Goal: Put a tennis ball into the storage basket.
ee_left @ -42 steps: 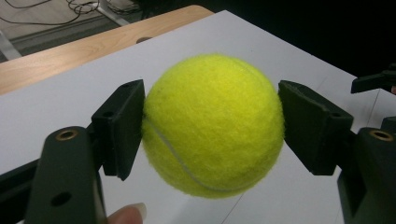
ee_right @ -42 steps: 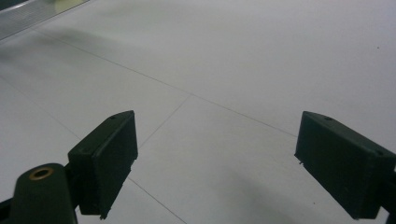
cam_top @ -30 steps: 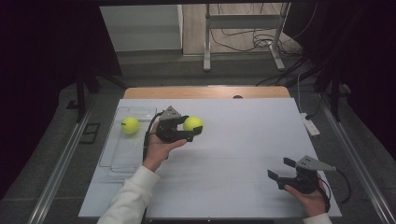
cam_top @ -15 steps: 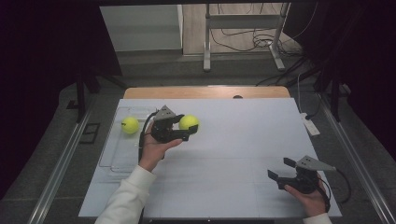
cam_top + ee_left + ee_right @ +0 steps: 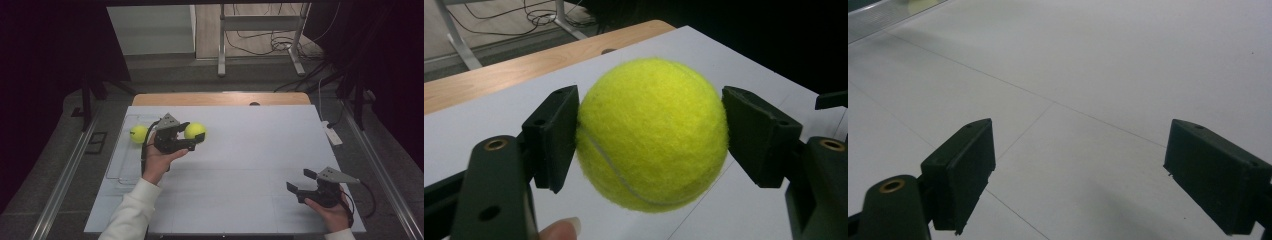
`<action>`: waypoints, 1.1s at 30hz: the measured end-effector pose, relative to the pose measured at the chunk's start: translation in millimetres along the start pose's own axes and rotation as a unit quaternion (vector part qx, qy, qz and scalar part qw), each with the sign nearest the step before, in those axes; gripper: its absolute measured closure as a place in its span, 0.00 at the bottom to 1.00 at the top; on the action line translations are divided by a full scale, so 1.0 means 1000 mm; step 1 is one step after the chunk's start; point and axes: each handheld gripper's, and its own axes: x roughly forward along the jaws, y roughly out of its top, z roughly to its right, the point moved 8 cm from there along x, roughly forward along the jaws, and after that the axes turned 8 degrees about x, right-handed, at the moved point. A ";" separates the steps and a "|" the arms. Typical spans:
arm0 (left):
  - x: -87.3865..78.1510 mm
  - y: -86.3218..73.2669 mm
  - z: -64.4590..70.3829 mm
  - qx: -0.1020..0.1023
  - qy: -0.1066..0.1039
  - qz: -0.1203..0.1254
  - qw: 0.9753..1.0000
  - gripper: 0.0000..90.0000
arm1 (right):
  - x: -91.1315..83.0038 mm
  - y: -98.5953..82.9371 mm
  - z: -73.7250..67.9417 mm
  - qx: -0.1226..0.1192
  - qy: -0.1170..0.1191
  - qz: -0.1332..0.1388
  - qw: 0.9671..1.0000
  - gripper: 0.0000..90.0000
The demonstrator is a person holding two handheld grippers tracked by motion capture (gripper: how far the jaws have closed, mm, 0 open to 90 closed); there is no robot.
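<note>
From above, a white table (image 5: pixel 240 165) fills the middle of the scene, with a strip of wood showing along its far edge. At the left, a person's hand in a white sleeve holds the left gripper (image 5: pixel 192 136) over the far left part of the table. A yellow-green tennis ball (image 5: pixel 195 131) sits clamped between its jaws, lifted above the surface. Just to the left of that gripper, a second tennis ball (image 5: pixel 139 133) rests in a clear plastic tray (image 5: pixel 119 160) that lies along the table's left side. At the near right corner, the other hand holds the right gripper (image 5: pixel 300 182) low over the table, well apart from both balls, its jaws spread wide with nothing between them.

In the left gripper view, the tennis ball (image 5: pixel 651 134) is seen close up, its fuzzy surface and curved white seam clear. The two black jaws press against its left and right sides. A fingertip (image 5: pixel 559 230) shows at the bottom edge. Behind the ball lie the white table (image 5: pixel 484 130) and its wooden edge.

In the right gripper view, the two black jaws stand far apart over the bare white table (image 5: pixel 1108 65). An edge of the clear tray (image 5: pixel 888 15) shows in the top left corner.
</note>
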 end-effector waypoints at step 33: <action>-0.032 -0.011 -0.029 -0.021 0.044 0.005 0.999 0.30 | -0.001 0.000 0.001 0.002 0.001 0.002 1.000 0.15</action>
